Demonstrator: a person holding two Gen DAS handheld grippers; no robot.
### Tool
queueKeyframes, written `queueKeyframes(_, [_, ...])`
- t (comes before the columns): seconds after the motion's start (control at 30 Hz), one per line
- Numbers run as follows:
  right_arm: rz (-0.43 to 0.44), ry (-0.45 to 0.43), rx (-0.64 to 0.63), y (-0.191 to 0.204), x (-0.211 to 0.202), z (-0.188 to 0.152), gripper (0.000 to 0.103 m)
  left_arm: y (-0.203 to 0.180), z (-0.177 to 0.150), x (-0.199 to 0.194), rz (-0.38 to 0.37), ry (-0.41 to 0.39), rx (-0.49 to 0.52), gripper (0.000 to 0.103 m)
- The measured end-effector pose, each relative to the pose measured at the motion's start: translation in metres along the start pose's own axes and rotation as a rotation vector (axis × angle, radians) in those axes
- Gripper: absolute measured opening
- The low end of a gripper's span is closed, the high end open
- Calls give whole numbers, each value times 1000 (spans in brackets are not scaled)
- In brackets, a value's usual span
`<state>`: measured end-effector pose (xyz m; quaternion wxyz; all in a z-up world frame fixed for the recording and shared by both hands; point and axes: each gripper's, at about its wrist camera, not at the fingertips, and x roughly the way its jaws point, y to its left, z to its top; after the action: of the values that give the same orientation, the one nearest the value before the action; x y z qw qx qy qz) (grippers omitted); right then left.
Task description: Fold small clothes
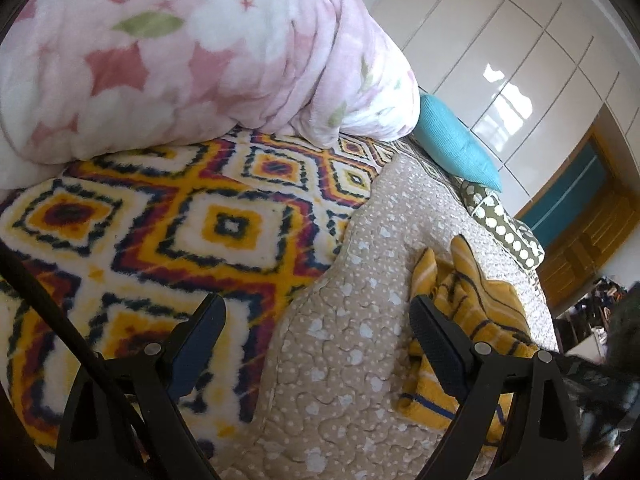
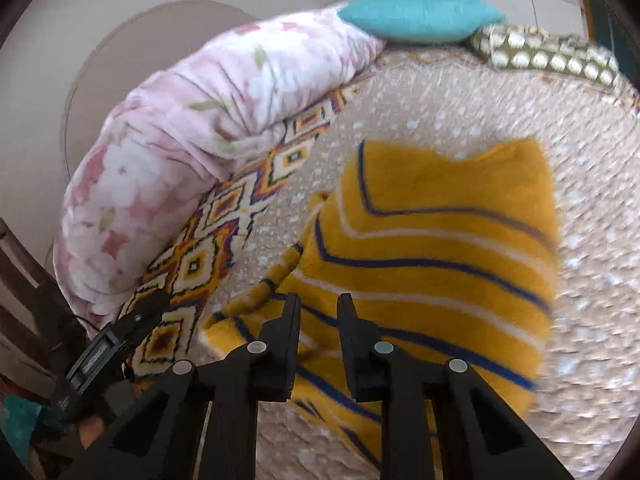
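Note:
A small mustard-yellow garment (image 2: 436, 240) with navy and white stripes lies on the beige quilted bedspread (image 2: 592, 160). In the right wrist view it is spread fairly flat, a sleeve (image 2: 260, 292) sticking out at its left. My right gripper (image 2: 319, 308) hovers over its near edge with the jaws a narrow gap apart, nothing between them. In the left wrist view the garment (image 1: 480, 300) lies bunched at the right, beside the right finger (image 1: 432, 332). My left gripper (image 1: 318, 320) is wide open and empty above the bedspread (image 1: 352, 352).
A patterned yellow, red and navy fleece blanket (image 1: 160, 220) lies left of the bedspread. A rolled pink floral duvet (image 1: 180, 48) sits behind it. A teal cushion (image 2: 420, 16) and a green dotted pillow (image 2: 560, 56) lie at the far edge. White wardrobe doors (image 1: 520, 40) stand beyond.

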<state>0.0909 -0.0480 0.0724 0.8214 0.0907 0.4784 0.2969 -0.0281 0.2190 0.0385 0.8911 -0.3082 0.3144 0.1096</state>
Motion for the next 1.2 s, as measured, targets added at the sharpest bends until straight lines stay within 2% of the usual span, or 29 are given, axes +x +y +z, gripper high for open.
queueKeyframes(0.1, [78, 130, 61, 4, 53, -14, 21, 4, 1, 0, 3, -3, -21, 92])
queueKeyframes(0.2, [137, 132, 67, 9, 66, -27, 21, 7, 2, 1, -7, 0, -35, 92])
queueKeyframes(0.33, [168, 127, 55, 5, 48, -33, 19, 2, 0, 5, -20, 18, -20, 92])
queueKeyframes(0.43, [191, 54, 18, 0, 1, -36, 19, -6, -3, 11, -63, 44, -2, 92])
queueKeyframes(0.47, [203, 12, 5, -5, -23, -38, 21, -10, -2, 14, -87, 59, 1, 92])
queueKeyframes(0.53, [189, -73, 2, -21, -62, -40, 38, -20, 1, 24, -171, 109, -8, 95])
queueKeyframes(0.57, [176, -115, 12, -31, -77, -40, 58, -27, 2, 29, -210, 136, -15, 97])
queueKeyframes(0.6, [143, -171, 41, -50, -95, -40, 72, -35, 4, 35, -238, 161, -16, 98])
queueKeyframes(0.63, [115, -194, 70, -65, -102, -39, 76, -46, 4, 41, -251, 177, 0, 99])
queueKeyframes(0.67, [90, -199, 108, -79, -104, -38, 77, -56, 2, 45, -252, 184, 25, 100])
queueKeyframes(0.73, [64, -183, 228, -118, -96, -40, 77, -77, -3, 59, -208, 200, 118, 100])
queueKeyframes(0.83, [113, -157, 348, -154, -69, -45, 77, -88, -14, 81, -186, 258, 175, 100])
queueKeyframes(0.93, [196, -116, 380, -164, -30, -42, 77, -87, -22, 99, -222, 341, 145, 100])
queueKeyframes(1.0, [207, -113, 369, -158, -6, -35, 78, -91, -25, 102, -207, 341, 170, 99])
queueKeyframes(1.03, [200, -131, 365, -154, -2, -33, 78, -95, -27, 102, -203, 347, 192, 93])
queueKeyframes(1.07, [207, -129, 374, -152, 2, -29, 69, -100, -28, 103, -206, 355, 214, 68])
queueKeyframes(1.1, [225, -117, 399, -154, 4, -25, 53, -110, -31, 103, -255, 385, 229, 45])
queueKeyframes(1.17, [260, -125, 404, -159, -4, -21, 40, -125, -33, 98, -219, 371, 253, 44])
queueKeyframes(1.2, [263, -136, 378, -158, -13, -18, 38, -137, -36, 92, -222, 359, 277, 41])
